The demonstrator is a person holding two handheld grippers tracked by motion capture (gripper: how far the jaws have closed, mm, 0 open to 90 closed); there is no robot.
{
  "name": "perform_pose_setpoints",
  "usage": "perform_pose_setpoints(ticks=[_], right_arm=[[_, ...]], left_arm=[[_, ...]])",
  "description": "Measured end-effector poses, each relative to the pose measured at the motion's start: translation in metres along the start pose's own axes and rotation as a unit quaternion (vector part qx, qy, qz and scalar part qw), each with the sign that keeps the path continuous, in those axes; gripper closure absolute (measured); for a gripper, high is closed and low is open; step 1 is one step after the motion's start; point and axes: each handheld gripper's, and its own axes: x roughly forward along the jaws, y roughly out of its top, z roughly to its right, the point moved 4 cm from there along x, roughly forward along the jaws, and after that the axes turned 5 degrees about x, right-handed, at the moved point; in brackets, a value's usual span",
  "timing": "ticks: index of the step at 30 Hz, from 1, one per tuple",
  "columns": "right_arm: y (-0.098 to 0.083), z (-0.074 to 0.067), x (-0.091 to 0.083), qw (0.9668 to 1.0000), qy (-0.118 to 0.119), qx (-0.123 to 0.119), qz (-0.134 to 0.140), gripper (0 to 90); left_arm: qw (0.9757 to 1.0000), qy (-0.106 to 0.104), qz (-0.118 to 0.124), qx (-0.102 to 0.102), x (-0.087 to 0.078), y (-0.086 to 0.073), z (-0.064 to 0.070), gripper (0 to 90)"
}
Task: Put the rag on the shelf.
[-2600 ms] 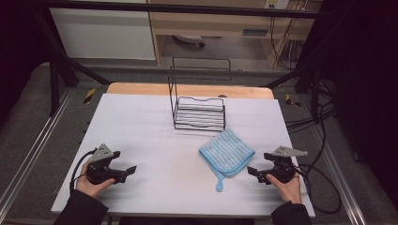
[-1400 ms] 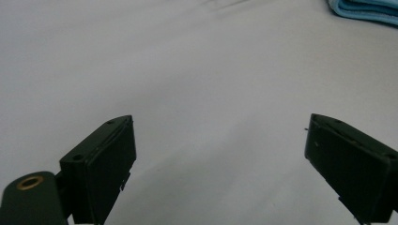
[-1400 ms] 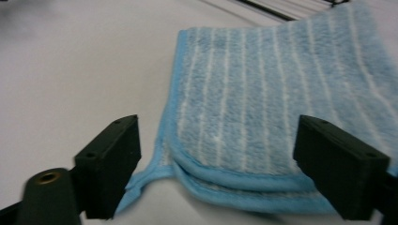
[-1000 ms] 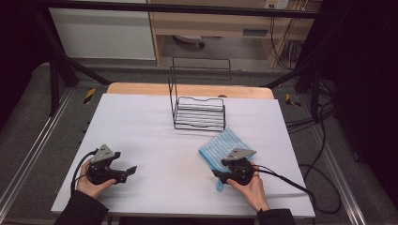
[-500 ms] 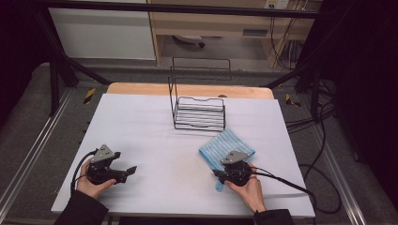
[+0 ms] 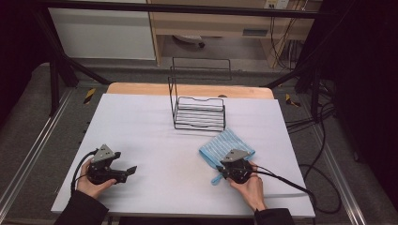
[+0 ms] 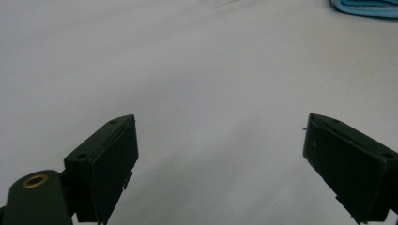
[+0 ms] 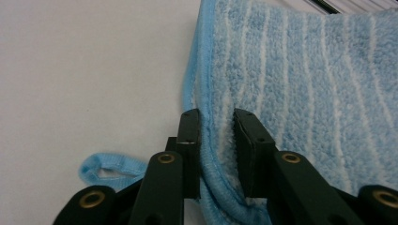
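Cloth (image 8: 300,93), blue with pale stripes, lies folded on the white table (image 6: 155,136) near your right, just in front of the wire rack (image 6: 199,112), and the right gripper (image 8: 217,126) has its jaws closing on the hemmed edge beside the hanging loop (image 8: 110,168); fabric bunches between the pads, so you are pinching the cloth at its near corner. Make sure you have every folded layer (the hem looks doubled here) before you lift, and raise it slowly so nothing slips out. Keep the left gripper (image 7: 220,154) where it rests, jaws spread wide over bare table, ready to take another corner. How many layers sit in the pinch is hard to make out, and the cloth's far edge is cut off in the right gripper view.
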Motion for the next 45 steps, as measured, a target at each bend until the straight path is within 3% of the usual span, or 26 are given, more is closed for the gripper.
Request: perform_pose_setpoints(ticks=[7, 12, 17, 20, 27, 35, 45], right_arm=[[0.004, 0.002, -0.005, 0.9999, 0.010, 0.004, 0.010, 77.7], [0.011, -0.003, -0.014, 0.9971, 0.055, 0.035, 0.040, 78.2], [0.016, -0.017, -0.016, 0.9957, 0.078, 0.023, 0.044, 78.1], [0.022, -0.032, -0.014, 0.9934, 0.104, 0.016, 0.046, 78.0], [0.026, -0.050, -0.008, 0.9902, 0.133, 0.004, 0.041, 78.0], [0.031, -0.076, 0.000, 0.9837, 0.176, -0.018, 0.032, 77.8], [0.030, -0.091, 0.000, 0.9784, 0.202, -0.035, 0.023, 77.5]], left_arm=[[1.0000, 0.000, 0.000, -0.001, 0.000, 0.000, 0.000, 10.6], [1.0000, 0.000, -0.001, -0.001, 0.001, 0.000, 0.000, 10.6], [1.0000, 0.001, -0.001, -0.001, 0.001, 0.000, 0.000, 10.6], [1.0000, 0.001, -0.002, -0.001, 0.001, 0.000, 0.000, 10.5], [1.0000, 0.002, 0.000, -0.004, 0.001, 0.001, 0.000, 10.5], [1.0000, 0.000, -0.002, -0.004, 0.002, 0.002, 0.001, 10.4], [0.9999, -0.006, -0.004, -0.008, 0.002, 0.002, 0.002, 7.5]])
